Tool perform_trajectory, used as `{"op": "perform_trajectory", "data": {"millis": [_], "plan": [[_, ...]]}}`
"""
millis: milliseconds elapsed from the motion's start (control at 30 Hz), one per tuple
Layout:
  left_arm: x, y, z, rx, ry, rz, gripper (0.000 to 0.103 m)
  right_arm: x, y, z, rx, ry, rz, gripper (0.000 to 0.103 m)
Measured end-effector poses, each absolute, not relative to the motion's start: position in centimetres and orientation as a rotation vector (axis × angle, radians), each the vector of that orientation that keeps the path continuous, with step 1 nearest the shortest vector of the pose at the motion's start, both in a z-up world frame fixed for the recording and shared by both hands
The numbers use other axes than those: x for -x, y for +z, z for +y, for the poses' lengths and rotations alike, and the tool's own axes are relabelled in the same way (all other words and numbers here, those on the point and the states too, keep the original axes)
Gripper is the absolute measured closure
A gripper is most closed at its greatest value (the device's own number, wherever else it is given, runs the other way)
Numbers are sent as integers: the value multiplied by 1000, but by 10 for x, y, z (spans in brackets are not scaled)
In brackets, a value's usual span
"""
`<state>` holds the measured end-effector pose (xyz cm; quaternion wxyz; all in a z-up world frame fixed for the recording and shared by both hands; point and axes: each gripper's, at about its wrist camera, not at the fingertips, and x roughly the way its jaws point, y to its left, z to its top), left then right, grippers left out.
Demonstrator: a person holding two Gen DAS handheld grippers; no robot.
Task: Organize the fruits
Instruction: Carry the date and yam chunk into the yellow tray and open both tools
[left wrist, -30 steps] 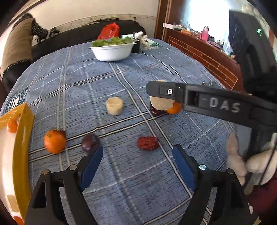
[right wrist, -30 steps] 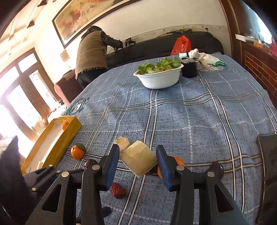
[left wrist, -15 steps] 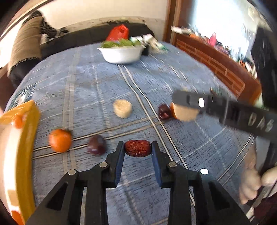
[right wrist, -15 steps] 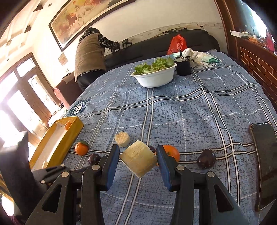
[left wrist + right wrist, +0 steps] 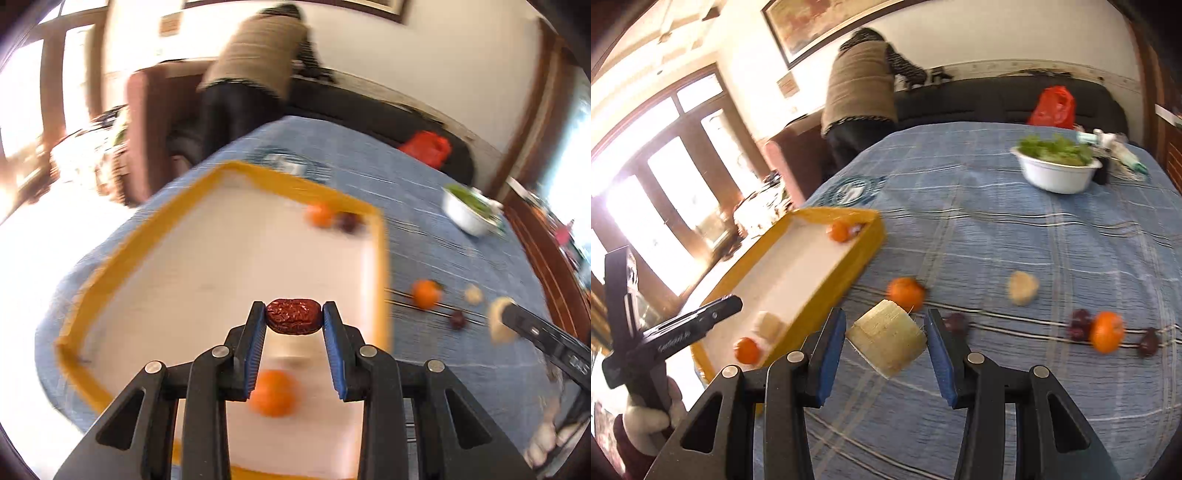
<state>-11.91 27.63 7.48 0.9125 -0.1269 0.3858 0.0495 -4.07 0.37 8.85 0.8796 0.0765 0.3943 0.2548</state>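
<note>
My left gripper (image 5: 294,321) is shut on a wrinkled red date (image 5: 294,321) and holds it above the yellow-rimmed white tray (image 5: 382,266). The tray holds an orange (image 5: 273,393) near me, and an orange (image 5: 320,214) and a dark fruit (image 5: 347,221) at its far end. My right gripper (image 5: 886,338) is shut on a pale sugarcane chunk (image 5: 888,338), held above the blue cloth just right of the tray (image 5: 864,251). Oranges (image 5: 905,293) (image 5: 1106,330), a second cane piece (image 5: 1022,288) and dark fruits (image 5: 956,322) lie on the cloth.
A white bowl of greens (image 5: 1058,170) stands at the far right of the table, with a red bag (image 5: 1052,107) behind it on a dark sofa. A person (image 5: 864,85) bends over beyond the table's far edge. The tray sits at the table's left edge.
My left gripper closed on the red date, lifted it and swung left over the tray. My right gripper carried the cane chunk leftward toward the tray.
</note>
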Motion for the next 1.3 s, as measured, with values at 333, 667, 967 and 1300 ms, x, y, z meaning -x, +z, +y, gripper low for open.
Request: {"op": "perform_trajectory", "data": {"millis": [333, 667, 967, 1300], "plan": [[116, 49, 332, 300, 184, 840, 73, 33, 66, 133, -24, 668, 923, 57], [117, 42, 354, 385, 167, 825, 60, 22, 61, 165, 42, 641, 913, 62], [133, 59, 356, 408, 188, 783, 29, 28, 77, 129, -31, 576, 870, 62], [140, 71, 320, 306, 210, 806, 17, 51, 79, 86, -87, 542, 857, 58]]}}
